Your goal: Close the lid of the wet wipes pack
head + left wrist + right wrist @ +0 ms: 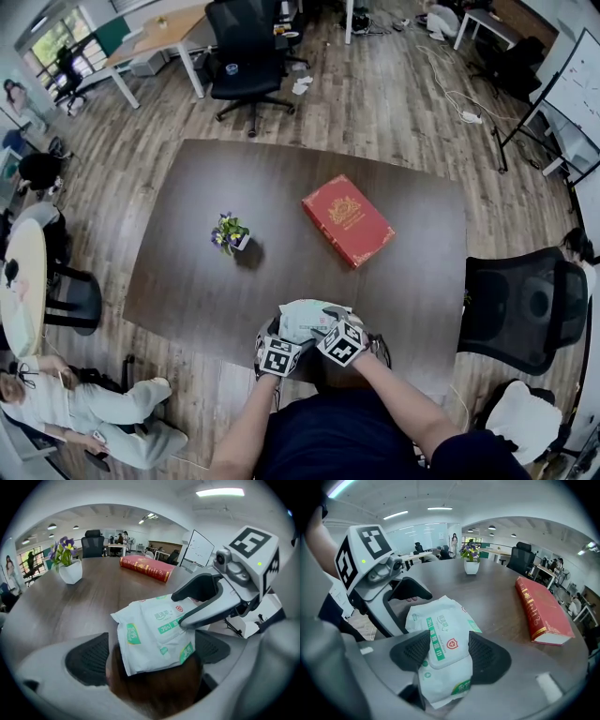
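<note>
The wet wipes pack point(302, 319), white with green print, lies at the front edge of the dark table point(187, 281). Its white lid point(445, 648) lies flat on the pack. My left gripper point(152, 651) has the pack's point(150, 639) end between its dark pads point(89, 658), which meet both sides. My right gripper point(447, 653) comes down from the other side, its pads point(487, 656) standing apart on either side of the lid. One right fingertip point(183, 622) rests on the lid's edge. In the head view both grippers point(286, 336) point(325, 330) crowd over the pack.
A red book point(347, 220) lies to the right of the table's middle and a small flower pot point(231, 234) to the left. A black office chair point(525, 305) stands at the table's right side. A person point(84, 408) sits on the floor at the left.
</note>
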`<action>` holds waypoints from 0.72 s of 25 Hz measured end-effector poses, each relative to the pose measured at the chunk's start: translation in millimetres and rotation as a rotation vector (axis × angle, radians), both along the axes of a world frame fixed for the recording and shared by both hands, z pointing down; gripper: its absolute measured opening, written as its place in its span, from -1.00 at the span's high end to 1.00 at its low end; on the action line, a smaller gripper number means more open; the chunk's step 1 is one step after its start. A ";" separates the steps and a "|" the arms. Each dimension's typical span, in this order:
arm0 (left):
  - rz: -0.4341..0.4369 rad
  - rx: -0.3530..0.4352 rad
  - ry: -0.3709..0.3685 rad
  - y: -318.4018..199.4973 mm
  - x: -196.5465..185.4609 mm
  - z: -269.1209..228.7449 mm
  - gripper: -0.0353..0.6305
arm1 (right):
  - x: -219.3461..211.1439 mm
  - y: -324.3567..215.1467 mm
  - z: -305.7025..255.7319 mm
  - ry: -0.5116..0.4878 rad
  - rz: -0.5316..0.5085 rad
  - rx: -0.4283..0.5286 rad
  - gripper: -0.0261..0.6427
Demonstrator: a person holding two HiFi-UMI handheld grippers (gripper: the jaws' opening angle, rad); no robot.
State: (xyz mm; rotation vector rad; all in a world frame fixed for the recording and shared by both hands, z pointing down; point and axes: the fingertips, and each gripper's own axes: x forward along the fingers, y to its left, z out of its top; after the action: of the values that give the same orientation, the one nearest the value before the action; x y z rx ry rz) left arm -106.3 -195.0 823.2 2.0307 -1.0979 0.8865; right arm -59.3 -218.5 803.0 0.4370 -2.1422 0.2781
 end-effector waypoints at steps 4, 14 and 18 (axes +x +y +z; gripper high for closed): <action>0.027 0.072 -0.007 8.8 -3.4 -17.8 -0.82 | -0.5 2.1 -1.7 -0.014 0.019 0.009 0.10; -0.034 0.195 0.061 30.7 -22.4 -90.2 -0.82 | 5.2 1.1 -2.3 -0.024 0.089 -0.003 0.09; -0.063 0.223 0.077 42.2 -31.1 -108.3 -0.82 | 11.0 12.7 -4.6 -0.053 0.089 -0.054 -0.16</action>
State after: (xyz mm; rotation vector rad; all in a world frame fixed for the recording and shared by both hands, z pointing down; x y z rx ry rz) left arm -137.4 -152.8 714.9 2.1776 -1.2575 0.6734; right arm -48.3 -205.8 798.5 0.4996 -2.1642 0.4017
